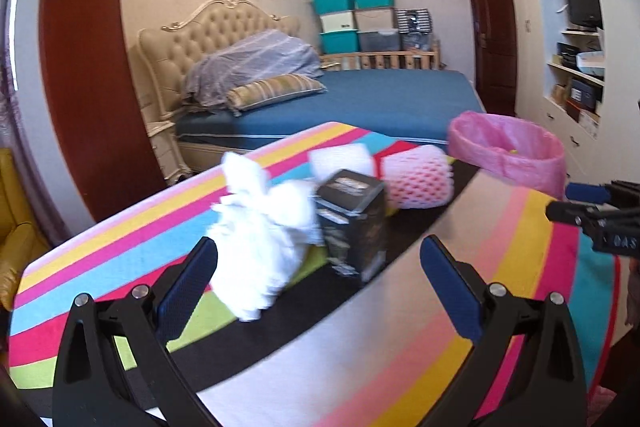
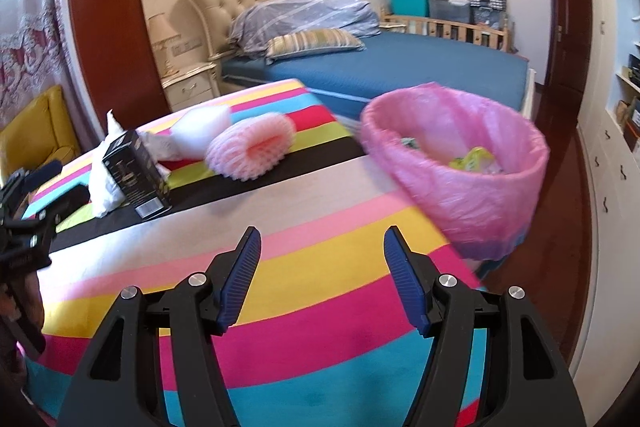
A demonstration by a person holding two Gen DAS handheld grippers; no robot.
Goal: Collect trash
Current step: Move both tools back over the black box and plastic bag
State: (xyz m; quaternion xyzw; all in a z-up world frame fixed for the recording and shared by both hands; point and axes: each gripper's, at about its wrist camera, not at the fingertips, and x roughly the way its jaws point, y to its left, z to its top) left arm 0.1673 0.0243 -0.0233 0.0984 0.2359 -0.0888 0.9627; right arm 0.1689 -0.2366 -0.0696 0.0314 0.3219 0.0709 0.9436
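- The left claw (image 1: 318,267) is open, low in the frame, with nothing between its blue pads.
- A crumpled white paper (image 1: 260,239) lies just ahead of it on the striped worktop (image 1: 400,347), touching a dark box (image 1: 354,219).
- A pink foam net (image 1: 418,177) sits behind the box.
- The right claw (image 2: 322,255) is open and empty too.
- The pink-lined trash bin (image 2: 460,163) is at the right of that view, with scraps inside.
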